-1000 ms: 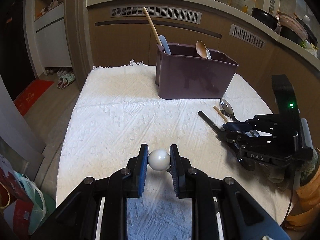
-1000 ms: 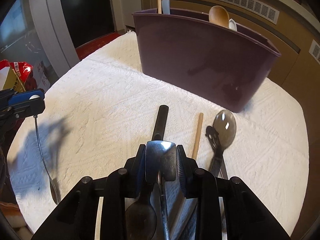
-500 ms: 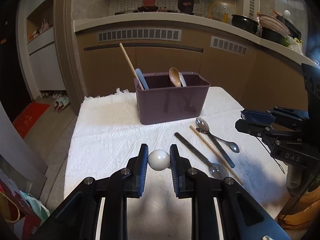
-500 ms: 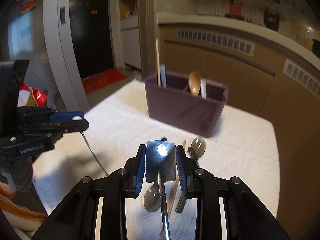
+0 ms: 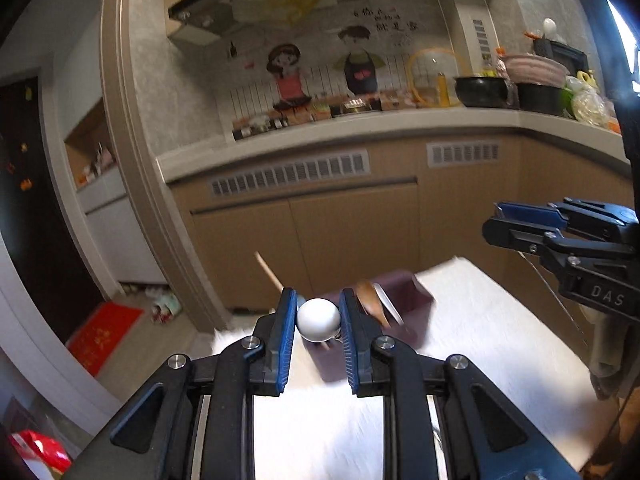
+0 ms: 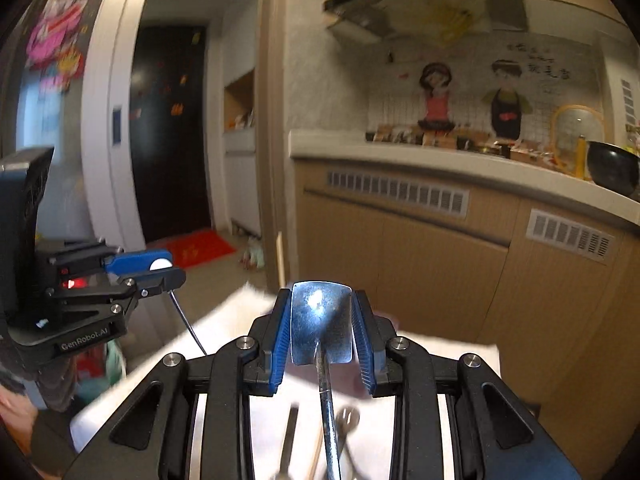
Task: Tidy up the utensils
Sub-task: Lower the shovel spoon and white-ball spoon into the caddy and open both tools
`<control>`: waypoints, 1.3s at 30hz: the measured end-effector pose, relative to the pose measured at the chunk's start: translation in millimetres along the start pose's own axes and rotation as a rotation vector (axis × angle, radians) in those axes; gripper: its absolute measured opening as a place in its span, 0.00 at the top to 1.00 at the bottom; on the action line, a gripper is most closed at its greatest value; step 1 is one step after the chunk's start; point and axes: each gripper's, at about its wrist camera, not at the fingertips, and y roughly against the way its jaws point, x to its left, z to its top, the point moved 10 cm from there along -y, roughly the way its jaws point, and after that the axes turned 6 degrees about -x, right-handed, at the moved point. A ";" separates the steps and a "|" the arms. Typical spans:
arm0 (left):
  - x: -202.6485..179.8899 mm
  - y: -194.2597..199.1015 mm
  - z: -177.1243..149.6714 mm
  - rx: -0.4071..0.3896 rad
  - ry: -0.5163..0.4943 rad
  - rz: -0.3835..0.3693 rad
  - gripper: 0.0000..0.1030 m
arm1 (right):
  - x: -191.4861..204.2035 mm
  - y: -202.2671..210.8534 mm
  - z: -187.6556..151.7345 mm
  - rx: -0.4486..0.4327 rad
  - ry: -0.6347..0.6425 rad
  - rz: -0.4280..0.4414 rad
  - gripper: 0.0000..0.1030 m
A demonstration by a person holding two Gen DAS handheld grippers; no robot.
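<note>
Utensils held aloft: a white ball-ended one (image 5: pixel 318 319) with thin wire stem pinched in the left gripper (image 5: pixel 316 340), a shiny flat-ended steel handle (image 6: pixel 321 322) clamped in the right gripper (image 6: pixel 322 336), above the white cloth (image 5: pixel 480 320) and purple bin (image 5: pixel 404 300)

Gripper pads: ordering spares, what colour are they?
Blue, ribbed pads; clearest in the left wrist view.
</note>
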 end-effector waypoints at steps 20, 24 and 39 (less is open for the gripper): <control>24.6 -154.5 11.4 0.123 -0.180 0.063 0.81 | -39.0 -145.9 49.4 -0.060 -0.105 0.118 0.71; 21.5 -175.4 -15.1 0.198 -0.179 0.026 0.81 | -43.9 -178.6 24.8 -0.016 -0.148 0.174 0.73; 19.6 -199.1 -97.0 0.408 0.131 -0.144 0.49 | -50.6 -194.1 -91.5 0.298 -0.133 0.137 0.67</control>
